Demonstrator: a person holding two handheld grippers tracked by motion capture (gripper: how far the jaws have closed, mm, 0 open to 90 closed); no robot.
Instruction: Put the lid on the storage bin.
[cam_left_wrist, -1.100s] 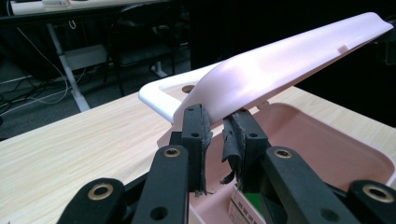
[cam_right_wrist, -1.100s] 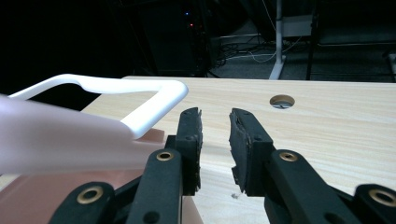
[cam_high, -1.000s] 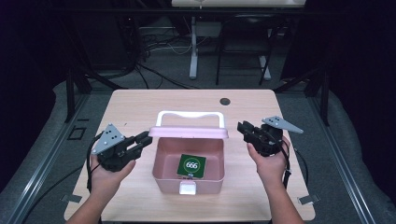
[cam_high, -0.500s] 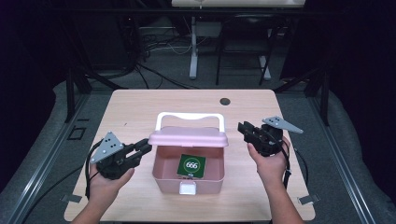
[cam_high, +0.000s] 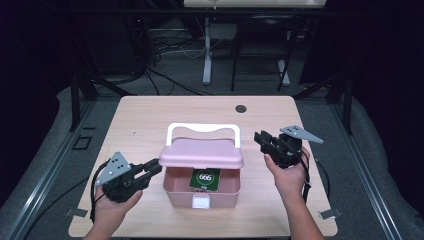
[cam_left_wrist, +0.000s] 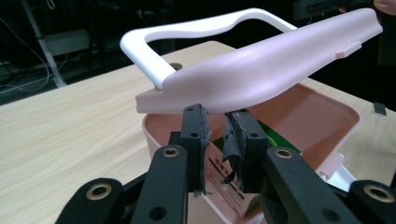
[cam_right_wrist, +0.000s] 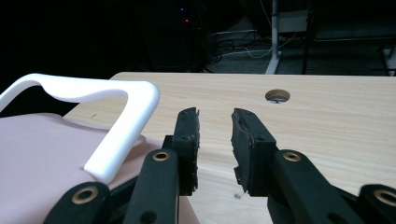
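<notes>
A pink box (cam_high: 200, 198) stands mid-table with a green card (cam_high: 205, 179) marked 666 inside. Its pink lid (cam_high: 201, 156) with a white handle (cam_high: 202, 129) hangs partly lowered over the box. My left gripper (cam_high: 156, 167) is at the lid's left end, jaws nearly together. In the left gripper view its tips (cam_left_wrist: 217, 123) touch the underside of the lid's (cam_left_wrist: 261, 74) edge, with nothing between them. My right gripper (cam_high: 261, 137) hovers just right of the lid, apart from it. Its jaws (cam_right_wrist: 214, 123) have just been opening and hold nothing; the handle (cam_right_wrist: 116, 107) lies to their left.
The wooden table (cam_high: 150, 120) has a round cable hole (cam_high: 241, 108) at the back right. Dark floor, cables and stand legs lie beyond its far edge. Bare wood lies on both sides of the box and behind it.
The lid has swung down from nearly upright to a low tilt over the box. My left gripper has sunk with it towards the table's near edge. The right hand has stayed put.
</notes>
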